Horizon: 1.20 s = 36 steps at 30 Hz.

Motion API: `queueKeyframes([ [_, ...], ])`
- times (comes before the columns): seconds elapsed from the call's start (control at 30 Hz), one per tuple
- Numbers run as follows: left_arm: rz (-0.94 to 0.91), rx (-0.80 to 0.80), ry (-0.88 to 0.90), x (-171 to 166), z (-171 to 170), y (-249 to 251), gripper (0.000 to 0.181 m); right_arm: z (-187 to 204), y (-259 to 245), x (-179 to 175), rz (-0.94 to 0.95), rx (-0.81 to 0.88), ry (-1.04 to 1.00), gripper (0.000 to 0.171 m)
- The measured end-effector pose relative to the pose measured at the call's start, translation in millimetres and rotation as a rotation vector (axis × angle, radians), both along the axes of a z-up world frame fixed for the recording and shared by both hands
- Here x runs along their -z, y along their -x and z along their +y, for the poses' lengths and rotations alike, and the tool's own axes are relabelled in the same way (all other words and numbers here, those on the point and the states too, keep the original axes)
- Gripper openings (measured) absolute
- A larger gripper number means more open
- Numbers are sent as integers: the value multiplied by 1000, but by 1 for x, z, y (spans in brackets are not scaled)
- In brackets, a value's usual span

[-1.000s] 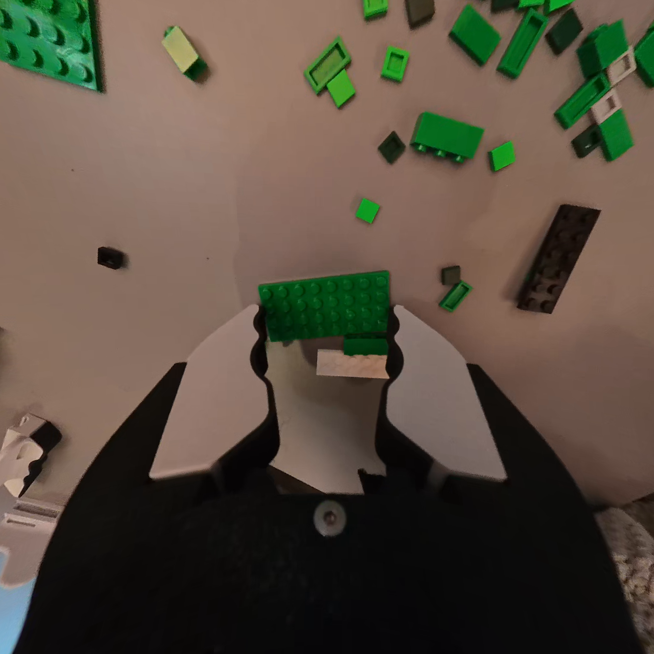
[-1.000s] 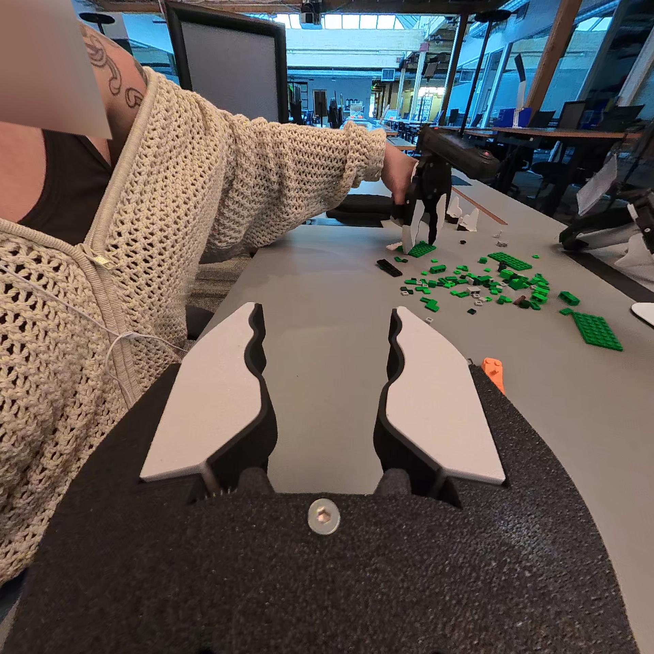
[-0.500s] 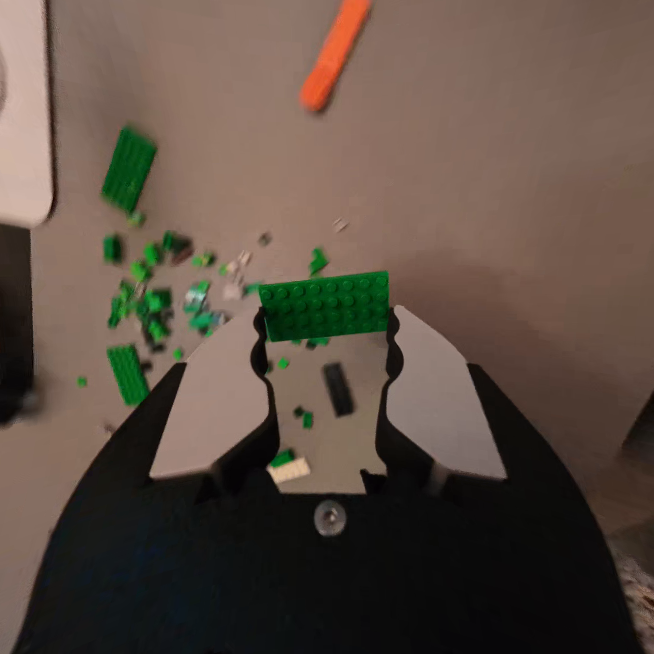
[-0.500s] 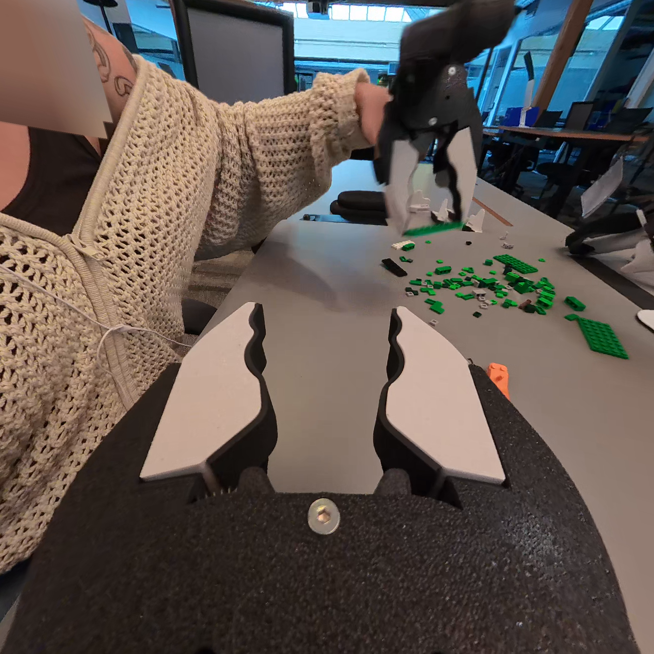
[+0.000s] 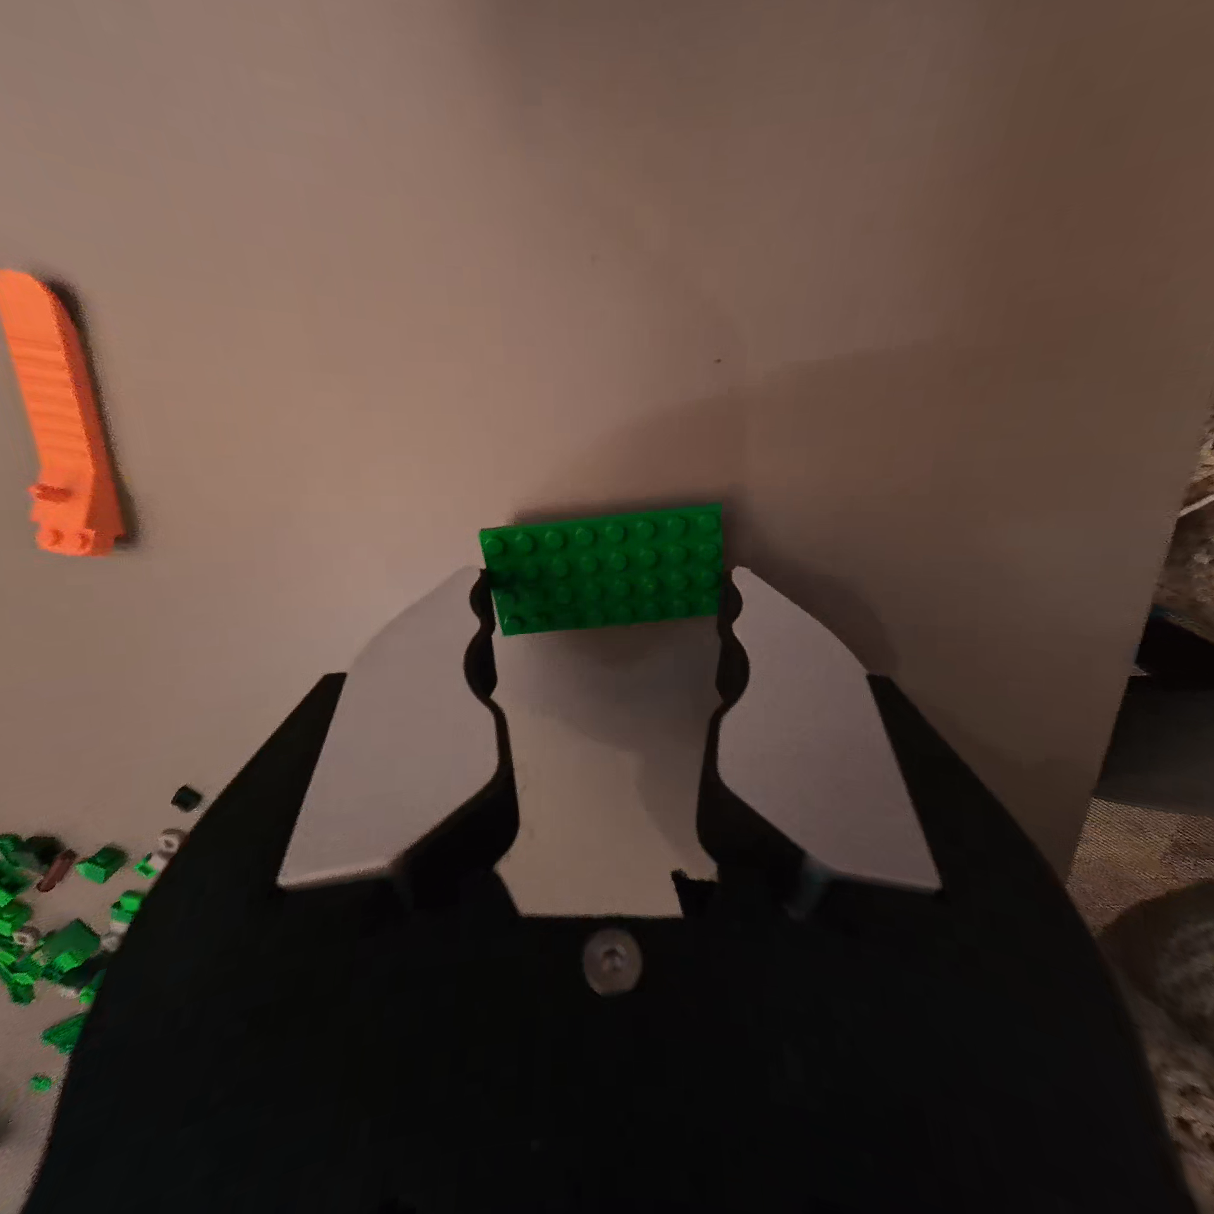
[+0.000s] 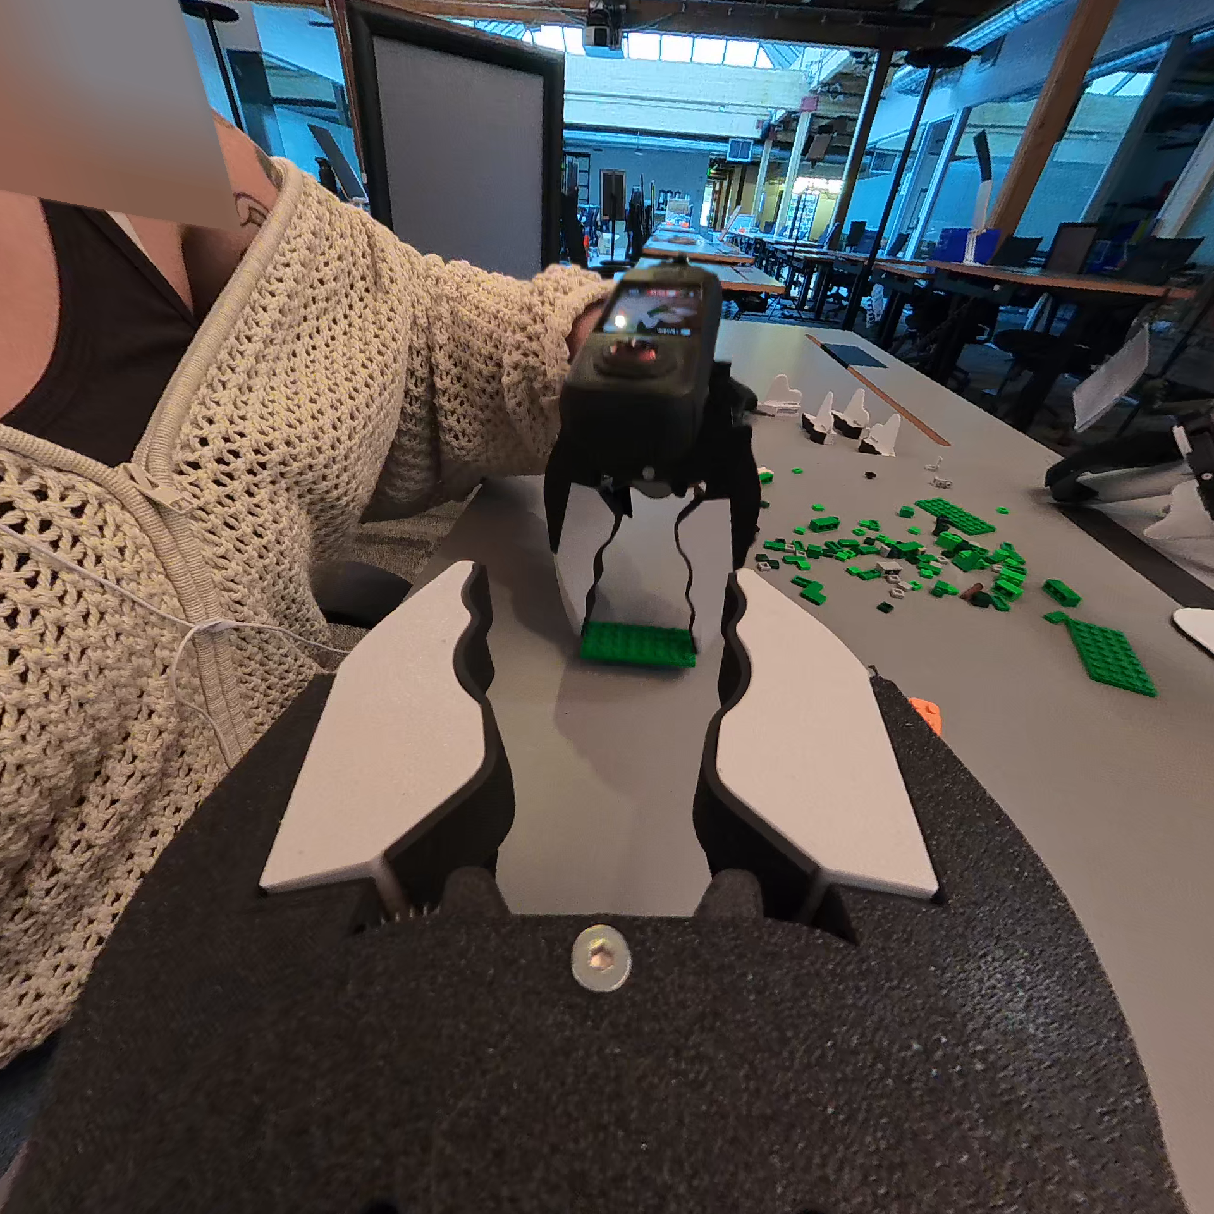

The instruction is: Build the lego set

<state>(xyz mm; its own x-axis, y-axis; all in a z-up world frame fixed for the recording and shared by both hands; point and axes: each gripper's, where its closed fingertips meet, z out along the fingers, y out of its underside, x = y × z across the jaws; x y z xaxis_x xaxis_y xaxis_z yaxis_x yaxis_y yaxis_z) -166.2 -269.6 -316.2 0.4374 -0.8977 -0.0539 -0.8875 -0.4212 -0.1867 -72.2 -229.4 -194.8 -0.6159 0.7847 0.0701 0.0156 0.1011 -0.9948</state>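
Note:
My left gripper [image 5: 604, 578] is shut on a green studded plate [image 5: 604, 568], clamped by its two short ends. It holds the plate flat, low over or on the bare grey table near its front edge. The same gripper [image 6: 637, 630] and plate [image 6: 637, 645] show in the right wrist view, straight ahead of my right gripper [image 6: 604, 584]. The right gripper is open and empty, a little nearer than the plate. A pile of small green, black and white pieces [image 6: 920, 558] lies to the right, with a second green plate [image 6: 1110, 653].
An orange brick separator [image 5: 66, 420] lies on the table left of the held plate and peeks out beside the right gripper [image 6: 925, 713]. The table's edge [image 5: 1130, 591] runs close on the right in the left wrist view. A person's knitted sleeve [image 6: 394, 368] reaches in from the left. White spare fingers [image 6: 847, 420] stand at the back.
My left gripper has lifted the green plate away from the pile, carried it across and brought it down in front of my right gripper. The right gripper has stayed open and still.

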Motion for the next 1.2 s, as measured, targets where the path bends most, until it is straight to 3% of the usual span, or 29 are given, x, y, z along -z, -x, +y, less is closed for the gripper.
queueKeyframes([
  [0.1, -20, -31, -8, 2, 2, -3, 70, -1, -1, -2, 8, -5, 0, 68],
  [0.23, -56, -58, -34, 0, 4, -7, 101, -2, -3, -7, 33, -7, 4, 68],
  [0.37, -122, -141, -123, -16, 2, 8, 101, -9, -3, -11, 59, -25, 19, 67],
  [0.53, -242, -406, -265, -42, -10, 69, 94, -30, 4, -4, 67, -64, 39, 68],
  [0.7, -336, -589, -262, -37, -34, 113, 92, -40, 16, 14, 73, -37, 10, 68],
  [0.93, -373, -552, -232, -17, -49, 89, 93, -46, 23, 34, -3, -60, 28, 67],
  [1.07, -286, -499, -258, -10, -47, 86, 95, -43, 23, 33, -3, -52, 40, 66],
  [1.2, -308, -545, -298, -16, -41, 93, 95, -40, 24, 32, -1, -36, 57, 66],
])
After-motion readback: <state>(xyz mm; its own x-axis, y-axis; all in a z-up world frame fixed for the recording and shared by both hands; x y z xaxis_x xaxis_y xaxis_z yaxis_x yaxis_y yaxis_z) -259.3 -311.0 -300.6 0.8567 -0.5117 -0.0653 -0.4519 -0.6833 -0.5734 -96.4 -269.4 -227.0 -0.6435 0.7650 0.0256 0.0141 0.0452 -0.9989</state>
